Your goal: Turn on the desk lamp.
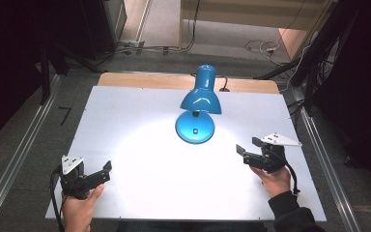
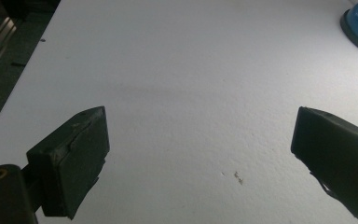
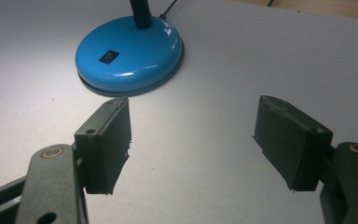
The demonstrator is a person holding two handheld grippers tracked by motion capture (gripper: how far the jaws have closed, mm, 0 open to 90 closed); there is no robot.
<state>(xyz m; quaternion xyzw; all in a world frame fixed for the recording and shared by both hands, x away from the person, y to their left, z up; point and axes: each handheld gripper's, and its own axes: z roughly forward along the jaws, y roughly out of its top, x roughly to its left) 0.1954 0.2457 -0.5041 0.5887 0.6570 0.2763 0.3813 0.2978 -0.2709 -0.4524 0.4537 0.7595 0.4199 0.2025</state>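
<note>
I read the job as working the blue desk lamp [image 1: 199,104], and it looks to be lit: a bright pool falls on the white worktop [image 1: 125,121] under the shade, so switching it on seems done. If anything is left, I'd judge it to be pulling both grippers clear, or a further press on the switch.

The right gripper [image 1: 247,146] sits at about 4 o'clock from the lamp's base, near it but apart, with its jaws spread and nothing between them. In the right gripper view the base [image 3: 129,56] lies just beyond the jaw tips at 11 o'clock, untouched. The left gripper [image 1: 107,170] rests at about 8 o'clock from the lamp, well apart, jaws likewise spread and empty over bare worktop.

The lamp stands toward the far middle of the worktop. It is glossy blue, with a round domed base carrying a small black rocker switch [image 3: 108,56], a dark neck, and a bell shade tipped toward me. Its cord [image 1: 223,85] trails off the back edge.
</note>
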